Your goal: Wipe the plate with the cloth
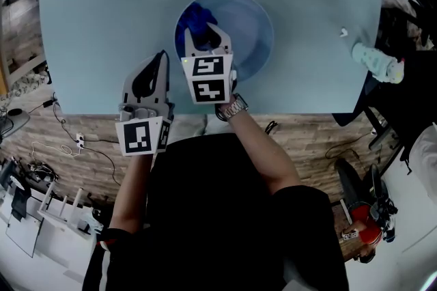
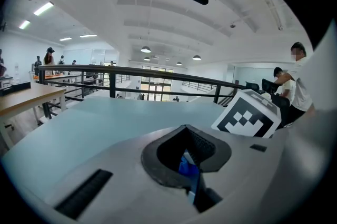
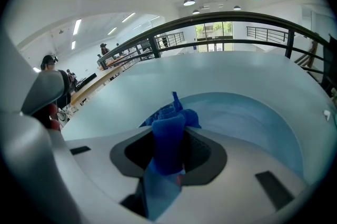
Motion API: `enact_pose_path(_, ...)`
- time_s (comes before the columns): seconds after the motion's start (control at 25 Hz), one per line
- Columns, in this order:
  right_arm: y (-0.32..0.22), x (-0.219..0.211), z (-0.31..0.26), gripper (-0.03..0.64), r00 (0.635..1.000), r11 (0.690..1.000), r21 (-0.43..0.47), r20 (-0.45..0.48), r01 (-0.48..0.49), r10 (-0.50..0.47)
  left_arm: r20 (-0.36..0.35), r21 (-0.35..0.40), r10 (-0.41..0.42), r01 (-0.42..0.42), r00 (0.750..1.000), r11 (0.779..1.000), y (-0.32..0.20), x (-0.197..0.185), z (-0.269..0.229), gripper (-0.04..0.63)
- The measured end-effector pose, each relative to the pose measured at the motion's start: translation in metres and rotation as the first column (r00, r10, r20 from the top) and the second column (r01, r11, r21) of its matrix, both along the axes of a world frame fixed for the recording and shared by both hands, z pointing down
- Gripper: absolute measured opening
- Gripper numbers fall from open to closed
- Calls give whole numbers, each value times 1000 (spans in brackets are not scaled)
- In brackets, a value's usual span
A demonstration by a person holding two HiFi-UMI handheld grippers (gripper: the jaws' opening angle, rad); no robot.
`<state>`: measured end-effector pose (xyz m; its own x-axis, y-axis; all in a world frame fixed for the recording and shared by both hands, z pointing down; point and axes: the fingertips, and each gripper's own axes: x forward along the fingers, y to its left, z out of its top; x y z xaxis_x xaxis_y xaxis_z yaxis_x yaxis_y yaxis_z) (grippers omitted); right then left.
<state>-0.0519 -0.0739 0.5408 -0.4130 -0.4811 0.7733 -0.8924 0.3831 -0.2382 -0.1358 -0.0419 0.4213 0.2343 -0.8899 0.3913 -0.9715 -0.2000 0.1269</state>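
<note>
- right gripper pinches the crumpled blue cloth; it could slip loose.
- left gripper, closed and empty, leaves the round pale-blue plate free to slide.

L gripper closed, R gripper pinching cloth

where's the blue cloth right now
The crumpled blue cloth is clamped in the right gripper, at the left part of the round pale blue plate, mid-table in the head view.
</note>
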Motion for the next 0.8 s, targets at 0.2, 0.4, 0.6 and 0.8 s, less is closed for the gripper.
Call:
enact_pose_path(0.2,-2,2,3,120,1000,1000,5,-22,14,-14,-16,8,2,-2,1000,1000,-4,2,-1,0)
enact_pose_path(0.4,-2,7,4,120,999,1000,6,-35,10,-10,-16,18,24,-24,1000,1000,-3,7,0,0)
enact_pose_path(0.6,-3,16,4,120,999,1000,-4,-40,-20,20,-8,5,41,-41,999,999,-5,13,-1,0)
enact_pose_path(0.8,-5,27,4,120,998,999,-7,-47,-47,47,-19,23,66,-65,998,998,-8,20,-2,1)
